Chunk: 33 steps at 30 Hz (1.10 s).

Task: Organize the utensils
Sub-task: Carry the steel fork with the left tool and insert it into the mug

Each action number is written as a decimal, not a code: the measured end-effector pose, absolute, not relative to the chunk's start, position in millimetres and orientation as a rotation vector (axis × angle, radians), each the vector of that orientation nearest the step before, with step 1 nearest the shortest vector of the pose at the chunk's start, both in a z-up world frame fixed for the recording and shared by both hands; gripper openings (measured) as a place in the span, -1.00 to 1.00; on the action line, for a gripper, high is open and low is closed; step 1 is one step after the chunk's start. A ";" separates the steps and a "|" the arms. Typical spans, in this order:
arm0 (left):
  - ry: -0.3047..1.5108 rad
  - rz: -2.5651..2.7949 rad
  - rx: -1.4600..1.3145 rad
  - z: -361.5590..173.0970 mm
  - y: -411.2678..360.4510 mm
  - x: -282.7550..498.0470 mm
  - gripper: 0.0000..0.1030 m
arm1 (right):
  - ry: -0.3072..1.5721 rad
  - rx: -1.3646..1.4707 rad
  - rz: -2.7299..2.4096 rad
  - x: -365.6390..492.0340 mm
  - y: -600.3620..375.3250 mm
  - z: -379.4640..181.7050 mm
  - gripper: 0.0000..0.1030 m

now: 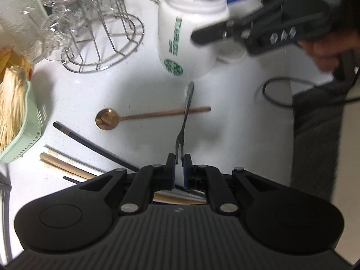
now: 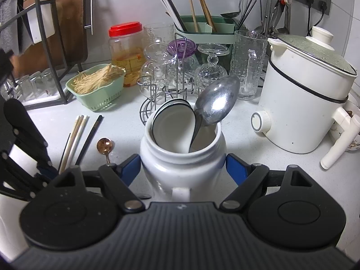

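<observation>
- Two views cover the white counter (image 1: pixel 94 85), taken here in turn.
- Left wrist view: the left gripper (image 1: pixel 179 160) has its jaws pressed nearly together on the pronged end of a small fork (image 1: pixel 186 117). The fork's handle points away toward the white jar (image 1: pixel 180 33) and crosses over the copper spoon (image 1: pixel 104 118).
- Left wrist view: a dark chopstick (image 1: pixel 90 145) and pale chopsticks (image 1: pixel 65 165) lie loose on the counter beside the gripper, near a green basket (image 1: pixel 33 126).
- Left wrist view: the right gripper (image 1: pixel 216 34) appears blurred at the jar's side, with a hand (image 1: pixel 324 51) behind it.
- Right wrist view: the right gripper (image 2: pixel 182 168) is spread wide, its blue pads (image 2: pixel 129 169) set against both sides of the jar (image 2: pixel 182 164), steadying it.
- Right wrist view: the jar already contains a steel spoon (image 2: pixel 217 101) and white ceramic spoons (image 2: pixel 173 123).
- Progress, as a judgement: partly done. The fork, the copper spoon and the chopsticks are not yet put away.
- Only the left wrist view shows the fork in its grip; only the right wrist view shows the jar's contents and the green holder (image 2: pixel 202 29) of chopsticks at the wall.
</observation>
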State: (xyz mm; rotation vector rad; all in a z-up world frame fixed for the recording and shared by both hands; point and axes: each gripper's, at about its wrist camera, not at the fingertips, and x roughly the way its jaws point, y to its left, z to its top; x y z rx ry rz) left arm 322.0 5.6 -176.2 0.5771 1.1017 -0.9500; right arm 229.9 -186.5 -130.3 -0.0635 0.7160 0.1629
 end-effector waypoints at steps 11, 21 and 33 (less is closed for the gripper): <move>1.040 -0.898 0.511 -126.6 -0.4 326.5 -0.95 | 0.710 -0.061 0.185 237.8 -187.6 -131.1 0.65; 1.036 -0.816 0.451 -114.2 -9.6 325.8 -0.99 | 0.706 -0.070 0.224 245.3 -190.4 -131.9 0.65; 0.978 -0.643 0.352 -66.7 0.9 328.8 -0.99 | 0.724 -0.086 0.260 251.1 -192.2 -130.1 0.65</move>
